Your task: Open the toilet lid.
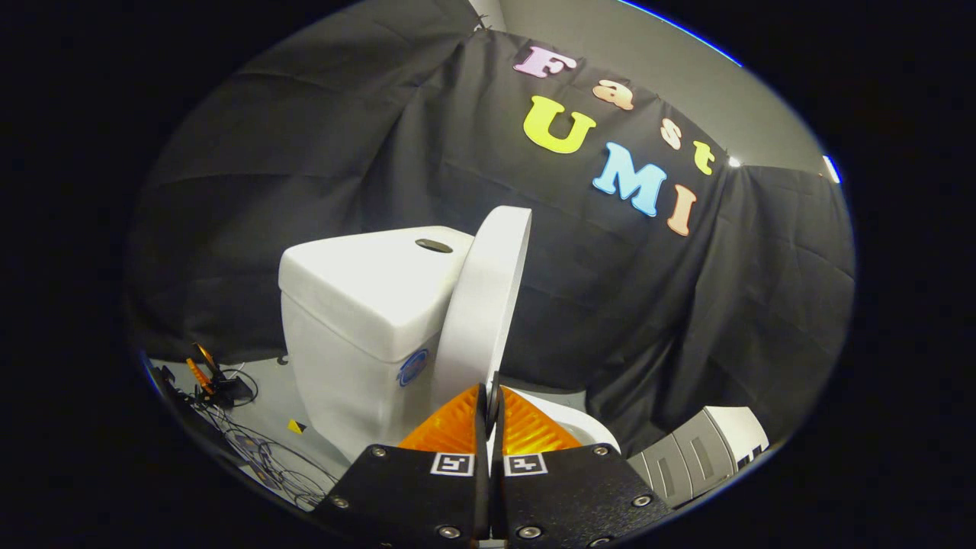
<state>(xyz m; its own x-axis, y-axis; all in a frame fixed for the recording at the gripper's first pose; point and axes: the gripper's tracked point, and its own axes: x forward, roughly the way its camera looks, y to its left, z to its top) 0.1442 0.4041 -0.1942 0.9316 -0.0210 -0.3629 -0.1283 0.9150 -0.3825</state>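
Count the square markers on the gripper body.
2: one marker behind each of the shut fingers, the other marker beside it. The gripper sits at the raised toilet lid; more may be hidden.

The toilet lid (484, 305) stands raised, nearly upright, just ahead of the gripper (489, 396), whose two fingers are drawn together with only a thin slit between them — their tips meet at the lid's lower edge. Behind the lid and to its left sits the tank (351, 320), with a flush button (433, 245) on its top. The bowl's rim (587, 423) curves out just right of the fingers. Farther right, low down, stands a cabinet (705, 450). Left of the tank, cables (259, 450) lie on the floor (267, 396) — the cloth wall (305, 152) hangs behind everything.
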